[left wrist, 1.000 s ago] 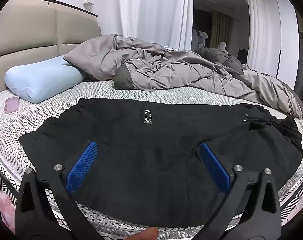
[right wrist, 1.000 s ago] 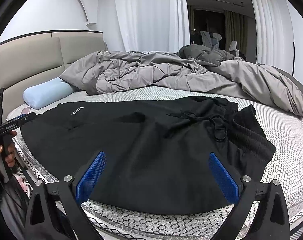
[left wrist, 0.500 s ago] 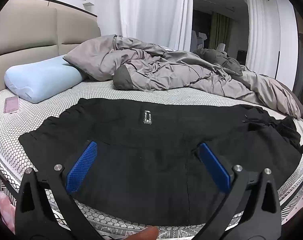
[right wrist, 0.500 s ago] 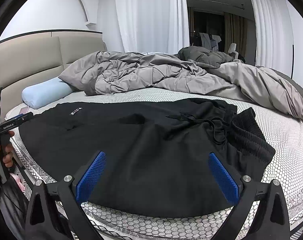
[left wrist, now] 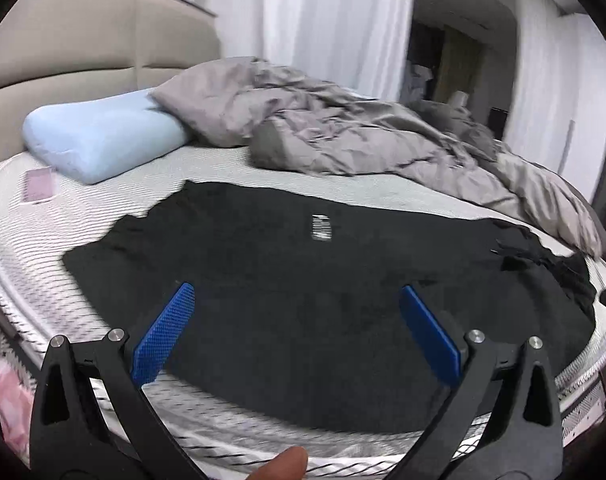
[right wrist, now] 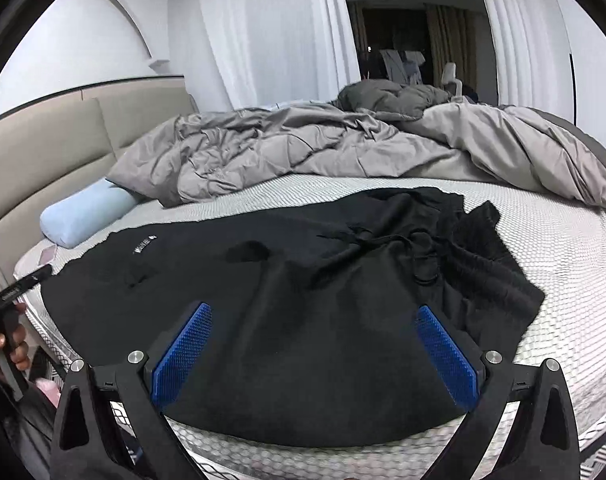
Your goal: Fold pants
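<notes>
Black pants (left wrist: 303,280) lie spread flat across the near part of the bed, with a small white label (left wrist: 321,228) on top. In the right wrist view the pants (right wrist: 303,300) show a bunched waistband and drawstring (right wrist: 419,248) at the right. My left gripper (left wrist: 297,320) is open and empty, just above the pants' near edge. My right gripper (right wrist: 315,340) is open and empty, also over the near edge. The left gripper's body (right wrist: 15,292) shows at the left edge of the right wrist view.
A rumpled grey duvet (left wrist: 363,140) lies behind the pants. A light blue pillow (left wrist: 99,140) and a phone (left wrist: 39,186) lie at the far left by the beige headboard (left wrist: 63,40). The mattress edge (left wrist: 223,432) runs below the grippers.
The left wrist view has shifted right and is blurred by motion; the pants sit a little farther off. The right gripper has risen slightly. Both stay open.
</notes>
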`<act>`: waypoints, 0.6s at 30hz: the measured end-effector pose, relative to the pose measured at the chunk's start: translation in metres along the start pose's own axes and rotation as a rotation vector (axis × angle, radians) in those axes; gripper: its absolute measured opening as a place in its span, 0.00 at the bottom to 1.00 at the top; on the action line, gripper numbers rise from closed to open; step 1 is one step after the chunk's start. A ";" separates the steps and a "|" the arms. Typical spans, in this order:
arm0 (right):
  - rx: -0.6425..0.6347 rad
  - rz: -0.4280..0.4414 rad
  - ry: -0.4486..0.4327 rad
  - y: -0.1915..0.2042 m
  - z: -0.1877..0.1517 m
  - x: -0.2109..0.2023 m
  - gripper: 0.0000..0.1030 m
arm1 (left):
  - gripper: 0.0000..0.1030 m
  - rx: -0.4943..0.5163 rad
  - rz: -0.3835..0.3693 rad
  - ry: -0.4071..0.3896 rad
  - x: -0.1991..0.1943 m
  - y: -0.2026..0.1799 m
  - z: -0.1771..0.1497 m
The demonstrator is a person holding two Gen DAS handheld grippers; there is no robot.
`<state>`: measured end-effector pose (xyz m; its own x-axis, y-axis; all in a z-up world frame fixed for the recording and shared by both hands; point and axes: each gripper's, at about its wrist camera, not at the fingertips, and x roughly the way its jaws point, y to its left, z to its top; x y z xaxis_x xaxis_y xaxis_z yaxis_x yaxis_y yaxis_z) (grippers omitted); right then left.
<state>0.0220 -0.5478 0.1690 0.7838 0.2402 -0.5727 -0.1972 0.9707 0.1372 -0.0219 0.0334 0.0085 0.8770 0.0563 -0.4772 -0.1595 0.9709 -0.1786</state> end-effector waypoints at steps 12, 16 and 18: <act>-0.062 -0.117 0.057 -0.064 0.025 0.016 1.00 | 0.99 -0.297 0.194 0.156 0.010 0.137 0.005; -0.003 -0.122 0.068 -0.089 0.019 0.010 1.00 | 0.98 -0.395 0.197 0.209 0.031 0.167 -0.007; 0.045 -0.149 0.073 -0.108 0.009 0.000 1.00 | 0.97 -0.373 0.184 0.205 0.040 0.167 -0.010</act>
<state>0.0486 -0.6525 0.1620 0.7572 0.0939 -0.6464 -0.0540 0.9952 0.0813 -0.0181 0.1955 -0.0490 0.7171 0.1365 -0.6835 -0.4893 0.7969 -0.3542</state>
